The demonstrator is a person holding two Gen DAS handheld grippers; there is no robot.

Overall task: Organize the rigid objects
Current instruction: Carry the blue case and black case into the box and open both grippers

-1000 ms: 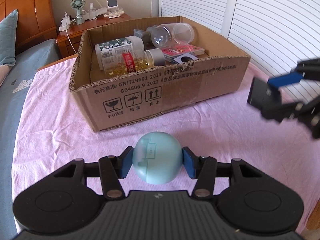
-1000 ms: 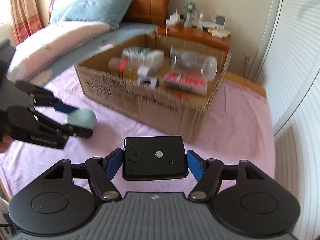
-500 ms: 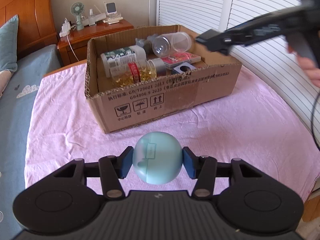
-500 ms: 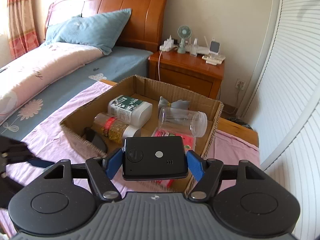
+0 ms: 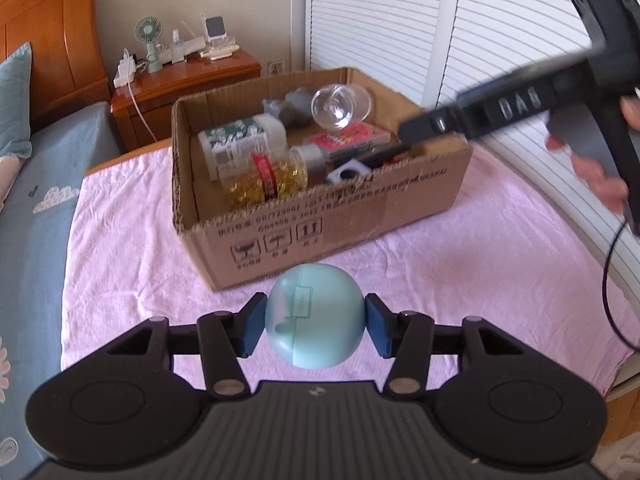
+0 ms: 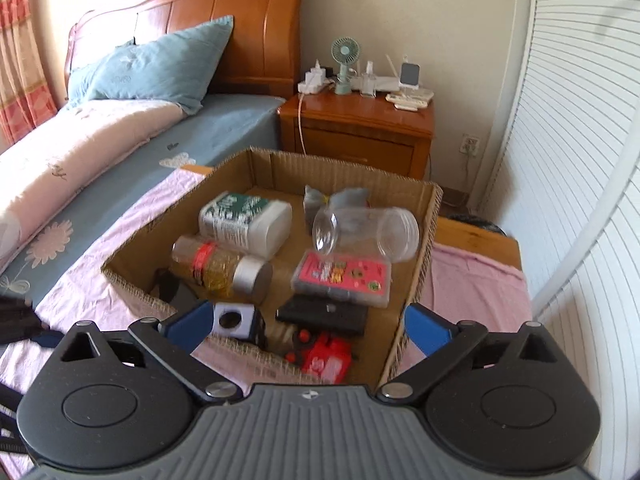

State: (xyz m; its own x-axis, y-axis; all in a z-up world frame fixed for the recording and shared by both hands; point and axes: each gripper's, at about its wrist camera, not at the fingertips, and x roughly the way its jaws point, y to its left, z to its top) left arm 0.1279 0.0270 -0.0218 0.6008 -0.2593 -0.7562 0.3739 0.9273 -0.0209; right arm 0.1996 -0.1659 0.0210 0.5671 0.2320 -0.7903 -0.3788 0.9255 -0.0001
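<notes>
My left gripper (image 5: 315, 327) is shut on a round pale-blue case (image 5: 315, 314), held above the pink cloth in front of the cardboard box (image 5: 320, 220). My right gripper (image 6: 308, 326) hangs over the box's near corner (image 6: 416, 276); its jaws are opening wide, with nothing between them. A flat black device (image 6: 324, 314) lies on the box floor below them. In the box also lie a white bottle (image 6: 246, 220), a jar of yellow capsules (image 6: 218, 266), a clear jar (image 6: 364, 234) and a pink case (image 6: 342, 278). The left wrist view shows the right gripper's body over the box's right side.
The box stands on a table covered by a pink cloth (image 5: 120, 240). A bed with a blue pillow (image 6: 152, 68) lies to the left, a wooden nightstand (image 6: 356, 132) behind the box. White louvred doors (image 5: 500, 28) run along the right. A person's hand (image 5: 596, 172) holds the right gripper.
The right gripper swung over the box and its jaws spread; the black device that it held now lies in the box. The left gripper rose a little with the blue case.
</notes>
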